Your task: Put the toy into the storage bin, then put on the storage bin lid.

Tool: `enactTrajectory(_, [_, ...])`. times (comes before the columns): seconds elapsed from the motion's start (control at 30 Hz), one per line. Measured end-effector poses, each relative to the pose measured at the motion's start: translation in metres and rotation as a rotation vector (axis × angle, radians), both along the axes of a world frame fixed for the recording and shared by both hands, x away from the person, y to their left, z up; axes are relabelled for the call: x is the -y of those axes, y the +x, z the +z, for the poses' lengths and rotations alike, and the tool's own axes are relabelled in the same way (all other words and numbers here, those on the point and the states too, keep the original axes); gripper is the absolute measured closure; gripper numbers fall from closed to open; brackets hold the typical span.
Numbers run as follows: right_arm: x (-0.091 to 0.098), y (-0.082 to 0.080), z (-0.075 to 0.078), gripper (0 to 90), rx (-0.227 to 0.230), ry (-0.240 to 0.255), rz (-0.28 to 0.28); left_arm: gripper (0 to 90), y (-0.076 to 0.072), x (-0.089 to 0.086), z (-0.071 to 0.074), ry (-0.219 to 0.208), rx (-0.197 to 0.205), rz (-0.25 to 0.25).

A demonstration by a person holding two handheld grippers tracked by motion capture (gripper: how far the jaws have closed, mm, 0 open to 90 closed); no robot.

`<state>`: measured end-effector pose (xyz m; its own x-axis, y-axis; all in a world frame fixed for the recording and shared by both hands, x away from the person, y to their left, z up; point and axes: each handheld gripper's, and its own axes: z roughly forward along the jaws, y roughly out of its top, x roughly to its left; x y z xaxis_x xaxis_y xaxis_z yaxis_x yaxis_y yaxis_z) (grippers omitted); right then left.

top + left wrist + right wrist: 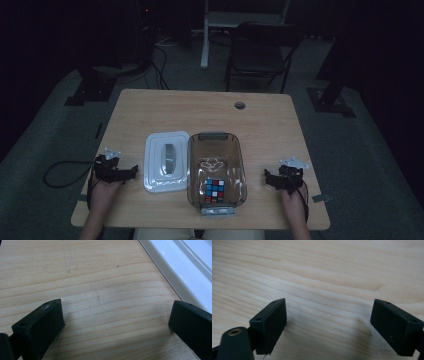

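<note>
Evenly, left tongs (131,171) low, agape, right tongs (267,178) likewise

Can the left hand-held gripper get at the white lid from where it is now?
Probably yes. The left hand-held gripper sits open on the table just beside the white lid, with bare wood between them. In the left gripper view the lid's rim lies close to one jaw, nothing blocking.

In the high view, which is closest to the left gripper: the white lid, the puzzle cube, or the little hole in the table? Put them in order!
From the left gripper:
1. White lid, right beside it, toward the middle of the table.
2. Puzzle cube, farther right, inside the clear bin.
3. Hole, far back on the table, toward the right.
</note>
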<state>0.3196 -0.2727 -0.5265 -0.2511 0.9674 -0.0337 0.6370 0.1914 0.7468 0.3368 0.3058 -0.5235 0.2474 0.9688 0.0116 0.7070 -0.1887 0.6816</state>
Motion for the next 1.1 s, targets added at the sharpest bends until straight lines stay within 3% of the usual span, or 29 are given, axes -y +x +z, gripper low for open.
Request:
enactTrajectory(0.13, [0.004,0.005,-0.001,12.8,-0.042,0.033,-0.034,0.6,0.000,0.000,0.000,0.000,0.000,0.000])
enactTrajectory(0.4, [0.004,0.005,-0.001,12.7,-0.043,0.032,-0.036,0.6,0.000,0.000,0.000,0.000,0.000,-0.003])
enactTrajectory(0.5, [0.004,0.005,-0.001,12.7,-0.043,0.032,-0.035,0.6,-0.001,0.003,0.003,0.004,-0.029,-0.004])
enactTrajectory(0.8, [0.004,0.005,-0.001,12.7,-0.043,0.032,-0.035,1.4,0.000,0.008,0.009,-0.049,-0.037,-0.005])
enactTrajectory(0.93, [0.004,0.005,-0.001,12.7,-0.043,0.032,-0.036,1.4,-0.003,0.010,0.021,-0.075,-0.032,-0.015])
enactTrajectory(1.1, [0.004,0.005,-0.001,12.6,-0.043,0.031,-0.035,1.4,-0.006,0.022,0.031,-0.102,-0.028,-0.074])
